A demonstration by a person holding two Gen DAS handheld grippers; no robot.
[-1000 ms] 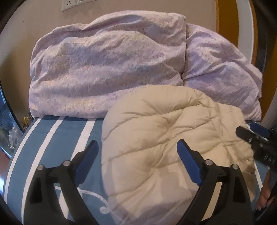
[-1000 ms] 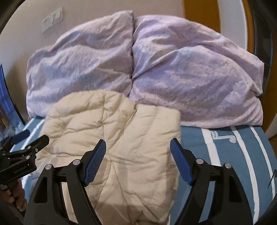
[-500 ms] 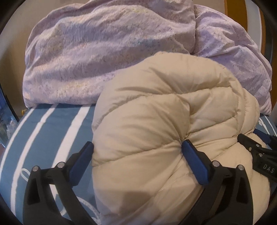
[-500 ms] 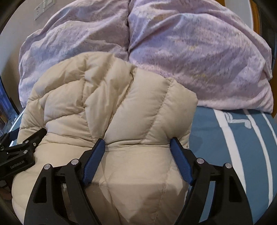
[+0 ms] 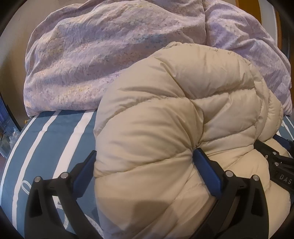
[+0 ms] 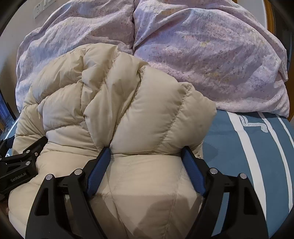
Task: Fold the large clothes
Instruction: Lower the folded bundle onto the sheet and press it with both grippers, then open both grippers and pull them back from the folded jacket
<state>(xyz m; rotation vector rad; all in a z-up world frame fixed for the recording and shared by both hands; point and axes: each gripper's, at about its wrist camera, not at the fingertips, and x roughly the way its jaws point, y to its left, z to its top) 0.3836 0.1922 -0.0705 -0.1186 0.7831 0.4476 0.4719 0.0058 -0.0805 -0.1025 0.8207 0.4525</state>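
Observation:
A beige quilted puffer jacket (image 5: 165, 128) lies bunched in a thick fold on the blue striped bed; it also shows in the right wrist view (image 6: 128, 103). My left gripper (image 5: 145, 167) is open, its jaws wide apart with the jacket's left bulge pressed between them. My right gripper (image 6: 145, 163) is open too, its jaws straddling the jacket's right part. The right gripper shows at the right edge of the left wrist view (image 5: 275, 161). The left gripper shows at the left edge of the right wrist view (image 6: 20, 165).
Two lilac pillows (image 5: 110, 55) (image 6: 211, 60) lean against the wall behind the jacket. The blue bedcover with white stripes (image 5: 46, 143) (image 6: 248, 147) spreads to both sides. A wall socket (image 6: 43, 7) is at the top left.
Both grippers have pushed forward and down into the jacket. The jacket, flat a second ago, has bunched up into a thick rolled fold between the jaws.

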